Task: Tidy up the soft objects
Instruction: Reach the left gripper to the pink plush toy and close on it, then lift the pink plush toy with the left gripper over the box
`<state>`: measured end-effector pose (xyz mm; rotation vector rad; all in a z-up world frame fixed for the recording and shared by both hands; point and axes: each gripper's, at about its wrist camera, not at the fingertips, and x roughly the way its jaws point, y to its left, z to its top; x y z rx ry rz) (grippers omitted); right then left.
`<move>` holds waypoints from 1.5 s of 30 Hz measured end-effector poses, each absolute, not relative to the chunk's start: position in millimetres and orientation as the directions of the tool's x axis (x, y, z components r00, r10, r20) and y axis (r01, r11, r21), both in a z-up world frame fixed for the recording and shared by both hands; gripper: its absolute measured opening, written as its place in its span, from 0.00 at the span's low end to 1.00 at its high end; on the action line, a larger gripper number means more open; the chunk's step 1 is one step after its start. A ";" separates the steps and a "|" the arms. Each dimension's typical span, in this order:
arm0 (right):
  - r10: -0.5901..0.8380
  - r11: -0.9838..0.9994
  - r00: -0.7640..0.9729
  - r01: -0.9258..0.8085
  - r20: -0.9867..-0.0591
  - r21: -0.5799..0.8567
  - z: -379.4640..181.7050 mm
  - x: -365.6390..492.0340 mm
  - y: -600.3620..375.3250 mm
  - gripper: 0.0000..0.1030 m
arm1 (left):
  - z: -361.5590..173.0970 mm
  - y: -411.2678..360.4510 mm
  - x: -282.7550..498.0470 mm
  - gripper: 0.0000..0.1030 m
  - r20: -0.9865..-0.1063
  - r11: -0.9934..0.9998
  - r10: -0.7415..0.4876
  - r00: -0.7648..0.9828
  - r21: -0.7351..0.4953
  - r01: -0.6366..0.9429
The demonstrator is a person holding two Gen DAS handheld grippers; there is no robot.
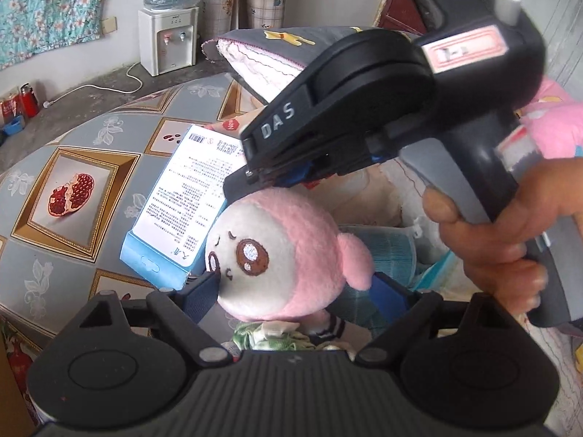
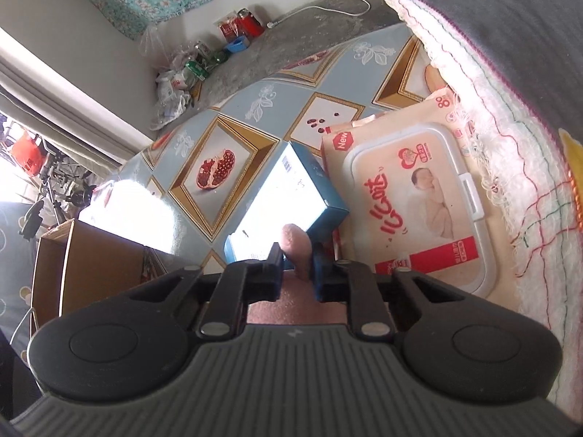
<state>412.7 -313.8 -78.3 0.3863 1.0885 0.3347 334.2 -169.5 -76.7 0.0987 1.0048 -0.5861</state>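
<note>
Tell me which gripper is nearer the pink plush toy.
Right. The right gripper is shut on the top of the pink plush toy; the left gripper stands open, fingers either side of its body.

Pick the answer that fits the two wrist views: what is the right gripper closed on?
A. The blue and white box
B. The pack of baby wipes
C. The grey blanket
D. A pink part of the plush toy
D: in the right wrist view the right gripper has its jaws pinched on a pink nub of the plush toy, while the box lies beyond it, untouched.
</note>
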 end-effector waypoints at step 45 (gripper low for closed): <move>0.801 0.566 0.199 -0.556 -0.564 0.609 104.2 313.5 131.5 0.06 | 26.4 201.0 202.1 0.78 -0.664 0.972 0.071 0.745 -0.122 -0.202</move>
